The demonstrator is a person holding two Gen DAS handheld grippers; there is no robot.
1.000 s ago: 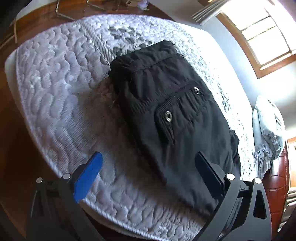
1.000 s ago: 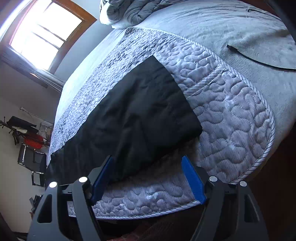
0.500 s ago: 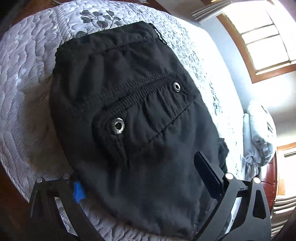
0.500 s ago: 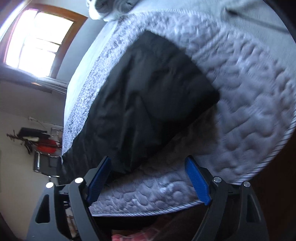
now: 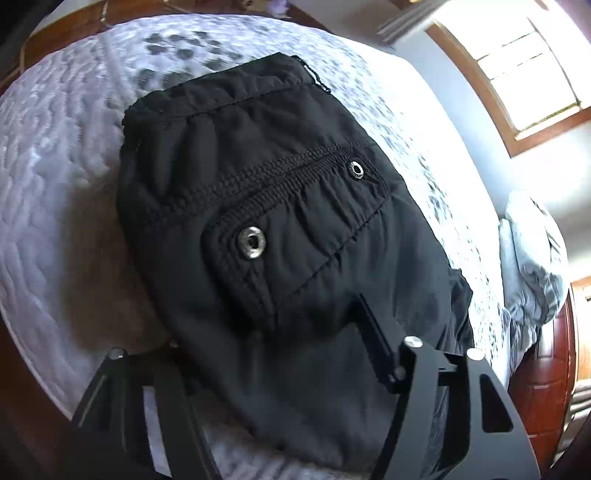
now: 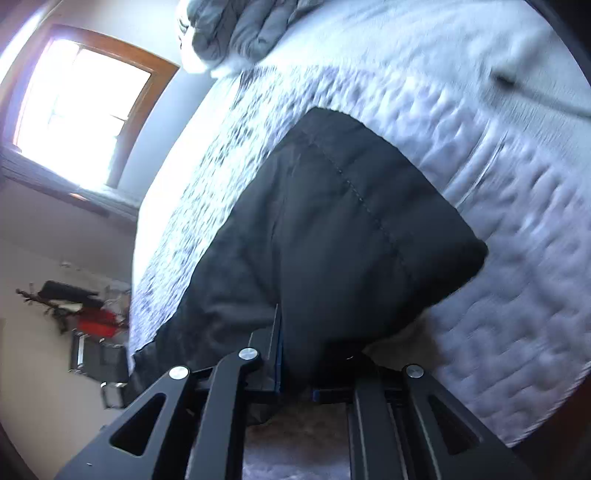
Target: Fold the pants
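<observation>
Two grippers are at the black pants (image 5: 295,258), which lie on the quilted bedspread (image 5: 55,184) near the bed's rounded edge. Your left gripper (image 5: 266,354) is at the waist end, where the gathered waistband, a stitched pocket flap and two metal snaps (image 5: 252,242) face up. Its fingers are closing with the near edge of the pants between them: one finger (image 5: 373,328) lies on top of the cloth, the other is hidden under the fabric, and you cannot tell from this view whether the pads already press on it.

Your right gripper (image 6: 295,373) is at the leg end. Its fingers (image 6: 277,354) are pressed together on the near edge of the pants, and the cloth bunches up out of the pinch, with the corner of the leg lifted off the bedspread to the right. That view is blurred.

Beyond the pants the patterned part of the bedspread runs toward a crumpled grey blanket (image 6: 240,33) at the far end of the bed. One bright window (image 6: 81,107) with a wooden frame stands behind, and a dark cable (image 6: 535,96) lies on the plain sheet.
</observation>
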